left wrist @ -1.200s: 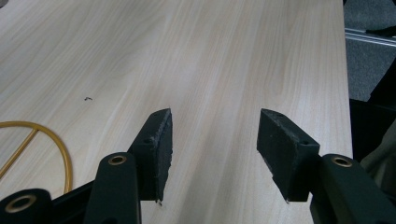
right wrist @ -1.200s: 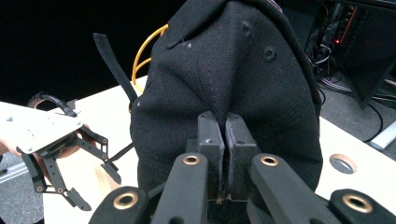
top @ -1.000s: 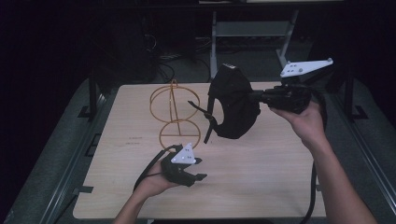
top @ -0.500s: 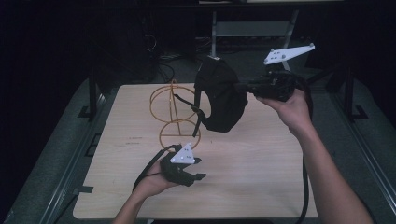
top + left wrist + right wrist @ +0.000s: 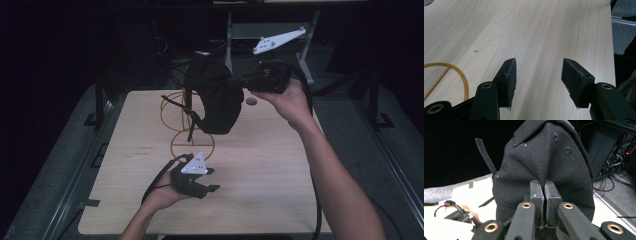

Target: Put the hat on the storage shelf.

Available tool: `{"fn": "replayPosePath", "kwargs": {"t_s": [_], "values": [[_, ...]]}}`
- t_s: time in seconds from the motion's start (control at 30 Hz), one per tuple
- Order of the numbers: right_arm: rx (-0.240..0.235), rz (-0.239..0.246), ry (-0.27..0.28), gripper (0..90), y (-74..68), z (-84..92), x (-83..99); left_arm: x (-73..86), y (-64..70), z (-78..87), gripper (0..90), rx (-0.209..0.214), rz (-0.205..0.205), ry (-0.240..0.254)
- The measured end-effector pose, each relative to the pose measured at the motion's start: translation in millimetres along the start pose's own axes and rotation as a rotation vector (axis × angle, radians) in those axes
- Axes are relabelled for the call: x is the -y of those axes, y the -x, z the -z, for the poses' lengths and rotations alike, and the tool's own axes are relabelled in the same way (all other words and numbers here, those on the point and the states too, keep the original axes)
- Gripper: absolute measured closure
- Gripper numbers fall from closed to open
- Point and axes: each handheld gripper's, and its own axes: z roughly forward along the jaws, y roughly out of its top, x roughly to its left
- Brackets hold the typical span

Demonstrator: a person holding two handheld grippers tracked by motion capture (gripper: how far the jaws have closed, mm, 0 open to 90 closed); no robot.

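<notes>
A black cap (image 5: 215, 97) hangs in the air above the far side of the table, its strap dangling, with my right gripper (image 5: 239, 80) shut on a fold of its fabric. In the right gripper view the cap (image 5: 544, 162) bulges just past the pinched jaws of the right gripper (image 5: 544, 192). A gold wire stand (image 5: 182, 122) with ring base rises on the table right behind and below the cap. My left gripper (image 5: 210, 180) rests low on the table near the front edge, in front of the stand's base ring. Its jaws stand open with nothing between the fingertips, as the left gripper (image 5: 538, 75) view shows.
The light wooden table (image 5: 260, 170) has a small round hole near its far right. A curve of the gold base ring (image 5: 451, 75) lies at the left of the left gripper view. Dark shelving and cables stand beyond the far edge; grey floor surrounds the table.
My right gripper has carried the cap left and upward, over toward the wire stand. The left hand has stayed where it was.
</notes>
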Motion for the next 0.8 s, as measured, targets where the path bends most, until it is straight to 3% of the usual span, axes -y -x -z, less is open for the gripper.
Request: {"fn": "replayPosePath", "kwargs": {"t_s": [0.43,0.8], "values": [[-0.056,0.030,-0.052,87.3,0.0,-50.6,-38.2,0.3,0.5,1.7,45.8,0.001,0.006,0.006],[-0.102,0.001,-0.059,87.3,8.2,-85.1,-45.4,0.5,-0.2,1.2,45.9,0.006,0.006,0.008]]}}
